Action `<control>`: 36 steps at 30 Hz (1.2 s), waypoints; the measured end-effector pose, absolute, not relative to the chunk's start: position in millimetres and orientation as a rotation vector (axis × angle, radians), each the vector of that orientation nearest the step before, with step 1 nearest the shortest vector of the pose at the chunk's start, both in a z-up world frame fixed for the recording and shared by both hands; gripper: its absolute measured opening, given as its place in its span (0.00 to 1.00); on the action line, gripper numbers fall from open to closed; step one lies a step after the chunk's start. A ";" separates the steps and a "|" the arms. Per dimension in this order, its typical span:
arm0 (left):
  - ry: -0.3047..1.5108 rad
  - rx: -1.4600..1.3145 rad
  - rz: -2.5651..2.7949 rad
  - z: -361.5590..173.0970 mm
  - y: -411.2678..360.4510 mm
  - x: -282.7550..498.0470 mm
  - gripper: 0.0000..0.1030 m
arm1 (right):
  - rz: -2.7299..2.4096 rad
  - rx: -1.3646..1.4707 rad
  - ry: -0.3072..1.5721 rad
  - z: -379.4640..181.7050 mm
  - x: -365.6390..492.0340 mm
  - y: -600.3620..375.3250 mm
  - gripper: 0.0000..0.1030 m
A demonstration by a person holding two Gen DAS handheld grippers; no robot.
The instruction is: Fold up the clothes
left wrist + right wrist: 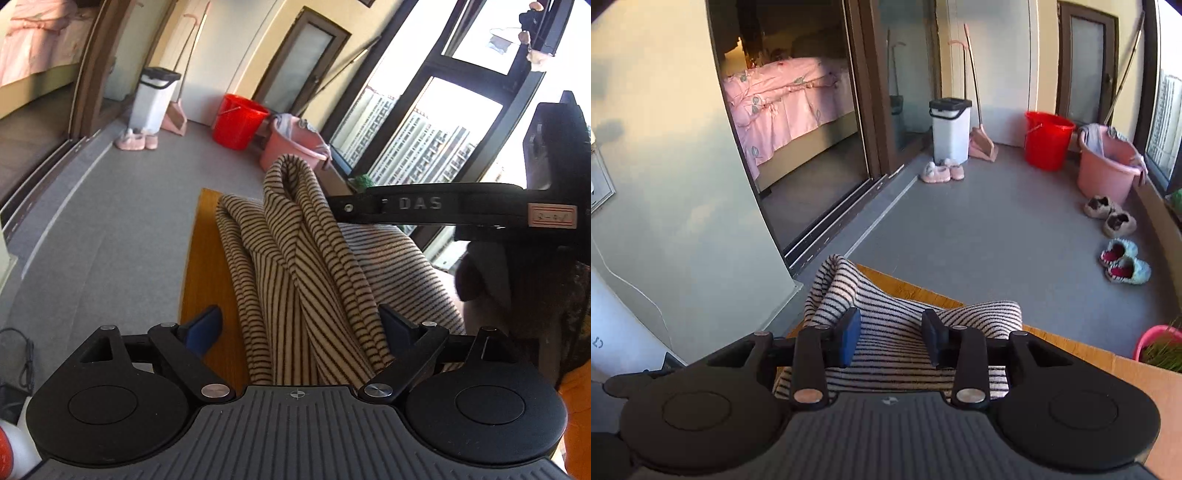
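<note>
That striped sweater point(295, 258) looks soft, floppy and thick, so grab a folded edge. Left gripper point(301, 325) is spread wide around it; right gripper point(891, 338) is partly spread, not pinching.

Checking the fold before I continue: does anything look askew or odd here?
Yes: the beige black-striped garment is bunched into a raised ridge on the wooden table, not flat; one end overhangs the table edge.
</note>
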State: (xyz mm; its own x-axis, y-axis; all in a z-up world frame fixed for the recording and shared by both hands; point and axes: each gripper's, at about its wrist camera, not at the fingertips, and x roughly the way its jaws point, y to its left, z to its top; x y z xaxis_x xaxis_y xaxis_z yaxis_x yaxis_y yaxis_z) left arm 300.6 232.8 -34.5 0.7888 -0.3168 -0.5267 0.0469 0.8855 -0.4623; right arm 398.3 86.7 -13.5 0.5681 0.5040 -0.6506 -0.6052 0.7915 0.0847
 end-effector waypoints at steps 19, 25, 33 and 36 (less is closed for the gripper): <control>0.652 -0.411 -0.189 -28.7 221.3 301.3 0.94 | 0.601 0.058 0.692 -55.5 337.2 -5.5 0.85; 0.619 -0.370 -0.138 -12.5 212.2 282.2 0.94 | 0.585 0.057 0.603 -49.6 313.0 -20.8 1.00; 0.594 -0.251 -0.060 0.6 157.8 223.2 1.00 | 0.518 0.055 0.551 -57.8 258.5 -53.5 1.00; 0.609 -0.230 0.022 -10.4 133.3 198.6 1.00 | 0.492 0.057 0.534 -61.8 237.2 -66.3 1.00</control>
